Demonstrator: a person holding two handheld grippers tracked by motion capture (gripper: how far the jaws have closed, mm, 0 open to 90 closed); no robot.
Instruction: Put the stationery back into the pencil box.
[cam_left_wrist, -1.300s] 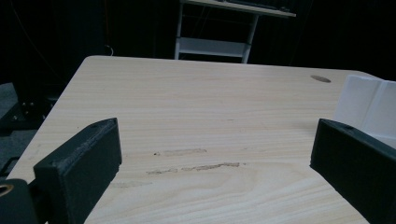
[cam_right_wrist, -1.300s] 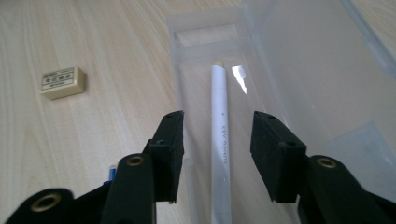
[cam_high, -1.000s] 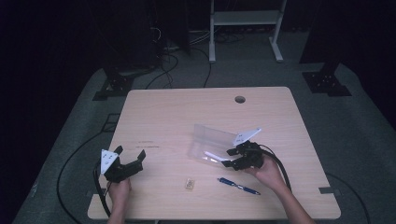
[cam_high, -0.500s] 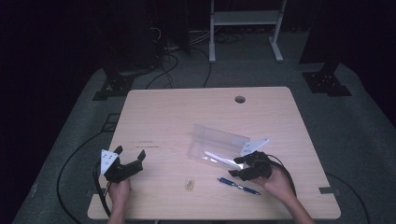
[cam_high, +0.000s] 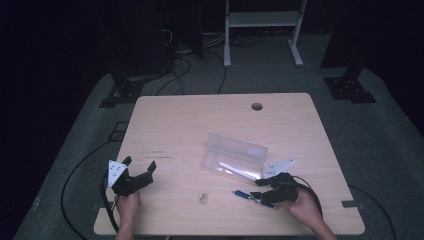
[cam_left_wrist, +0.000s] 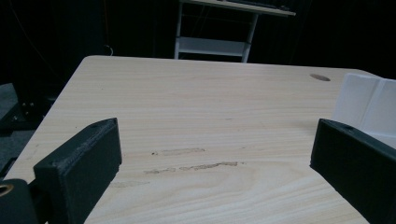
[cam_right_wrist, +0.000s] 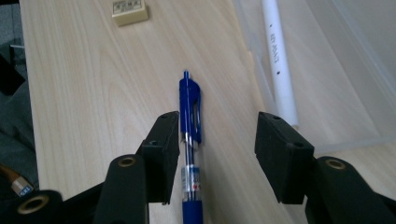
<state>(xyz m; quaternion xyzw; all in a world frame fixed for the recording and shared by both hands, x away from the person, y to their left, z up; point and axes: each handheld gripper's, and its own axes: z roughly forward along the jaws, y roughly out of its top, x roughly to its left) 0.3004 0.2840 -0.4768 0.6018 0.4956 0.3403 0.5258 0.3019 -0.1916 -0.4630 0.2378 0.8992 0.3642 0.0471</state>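
Blue pen (cam_right_wrist: 190, 140) lay flat on the tabletop (cam_high: 190, 130), just in front of the clear plastic tray (cam_high: 235, 156), and you had your right gripper (cam_right_wrist: 217, 149) down over it, barrel running lengthwise between the jaws. The jaws had just been closing, yet they stood partly open: the pen sat hard against one jaw while the other jaw was well clear of it, so nothing was gripped. To do this well, I'd say you needed to shift the gripper sideways until the barrel sat midway, keep the jaws low on the wood, then squeeze evenly on the middle of the barrel rather than on the clip, or the pen would likely roll or swing as it lifted. A white pen (cam_right_wrist: 279, 60) already lay in the tray, so that looked like the place for the blue one. The small eraser (cam_high: 203, 196) waited nearby on the tabletop. Your left gripper (cam_high: 138, 170) rested near the tabletop's near left corner, jaws wide apart, holding nothing
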